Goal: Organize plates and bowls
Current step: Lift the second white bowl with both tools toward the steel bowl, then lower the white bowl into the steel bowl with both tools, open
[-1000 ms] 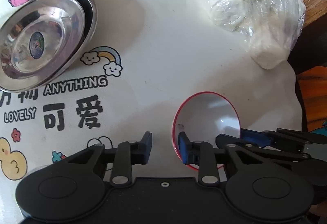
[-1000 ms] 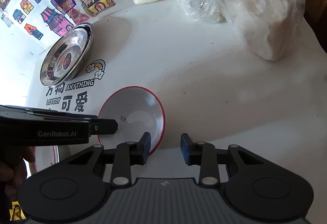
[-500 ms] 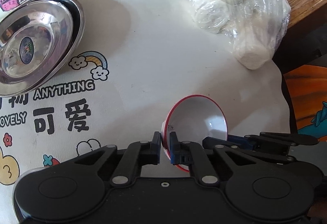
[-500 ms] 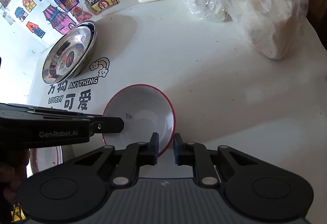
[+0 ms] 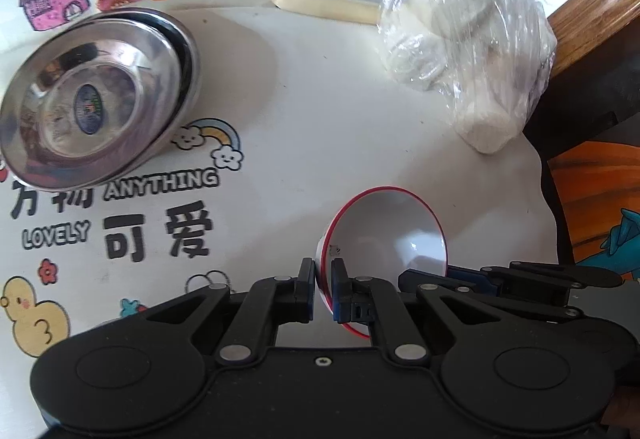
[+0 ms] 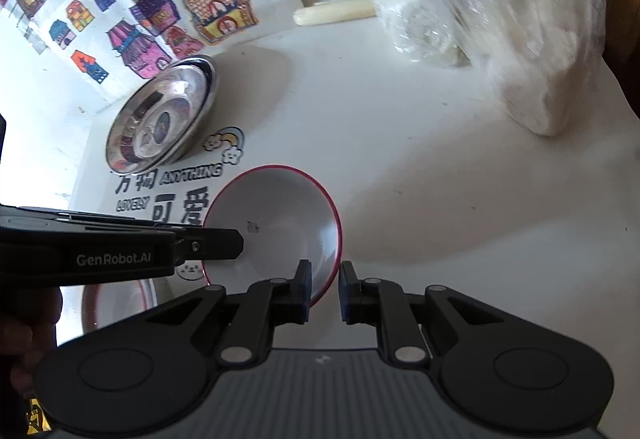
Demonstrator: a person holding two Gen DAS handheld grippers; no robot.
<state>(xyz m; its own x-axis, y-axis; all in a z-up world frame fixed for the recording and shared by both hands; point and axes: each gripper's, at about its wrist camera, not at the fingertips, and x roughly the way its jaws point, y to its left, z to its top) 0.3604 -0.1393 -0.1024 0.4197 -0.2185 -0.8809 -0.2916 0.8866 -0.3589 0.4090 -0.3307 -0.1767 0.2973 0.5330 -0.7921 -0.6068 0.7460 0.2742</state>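
Cartoon houses, a rainbow and bold lettering cover the white cloth on the counter (image 5: 344, 111), lit brightly from the far side.

At the near edge of the left wrist view, the left tool (image 5: 322, 285) is clenched on the rim of a white bowl with a red edge (image 5: 394, 231), one finger outside the wall and one inside. The bowl tips toward the camera, which suggests it hangs from that pinch, not sitting flat on the cloth. Gripping the thin rim is probably the only purchase such a wide, smooth bowl offers.

The right tool (image 6: 324, 291) straddles the opposite part of the same rim, fingers narrowed on either side of it; whether they actually press the wall I cannot tell. Two holds on opposite sides would keep the bowl from swinging.

Farther out to the left, a stack of steel plates (image 5: 96, 99) rests on the cloth, likely one finished pile. Beyond it a pale stick (image 5: 328, 7) lies just beside a clear bag of white lumps (image 5: 468, 63).

Only the right wrist view shows a second red-rimmed dish (image 6: 120, 303) low on the left, under the left tool's body, a likely destination for the bowl. Only the left view shows the wooden frame (image 5: 592, 3) and an orange-and-blue print (image 5: 600, 207) past the counter's right edge.
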